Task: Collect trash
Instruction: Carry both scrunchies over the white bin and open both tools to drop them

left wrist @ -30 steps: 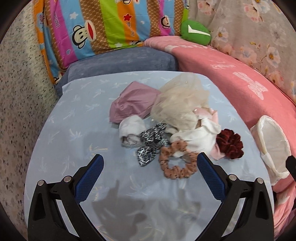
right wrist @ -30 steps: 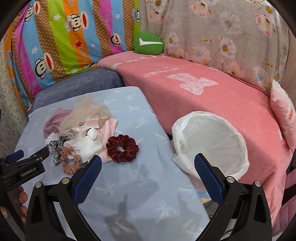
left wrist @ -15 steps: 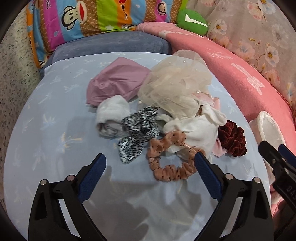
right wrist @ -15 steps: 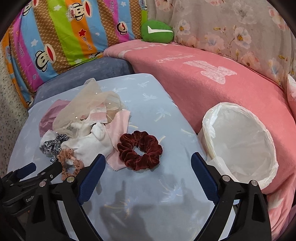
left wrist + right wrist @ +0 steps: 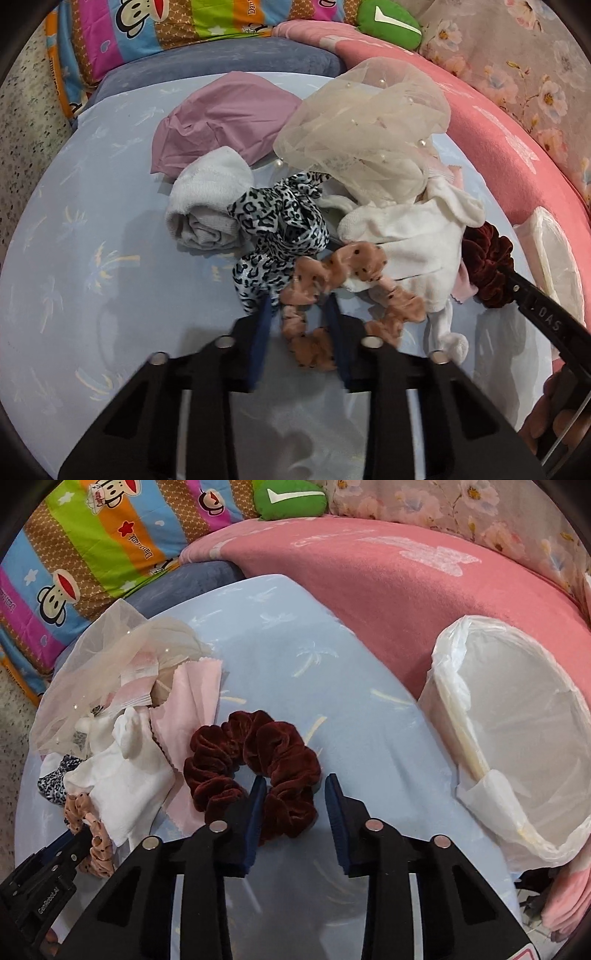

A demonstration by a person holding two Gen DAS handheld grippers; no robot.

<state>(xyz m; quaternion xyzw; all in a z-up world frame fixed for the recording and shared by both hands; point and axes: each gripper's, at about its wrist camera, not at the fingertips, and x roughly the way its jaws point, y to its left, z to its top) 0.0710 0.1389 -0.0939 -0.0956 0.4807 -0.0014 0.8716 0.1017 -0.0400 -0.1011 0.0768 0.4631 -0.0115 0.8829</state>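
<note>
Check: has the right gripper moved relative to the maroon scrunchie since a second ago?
Yes. The right gripper came down and left onto the maroon scrunchie, away from the lined bin; its jaws are closing around the scrunchie's near loop.

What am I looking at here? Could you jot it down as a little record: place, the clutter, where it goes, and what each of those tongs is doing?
Place: table with a pale blue cloth, sofa cushions behind
Clutter: heap of hair ties, socks and cloths
Bin: white-lined bin, to the right of the table
Left tongs: closing around the peach dotted hair tie
Right tongs: closing around the dark red velvet hair tie
Lifted yet: no, both hair ties lie on the table
</note>
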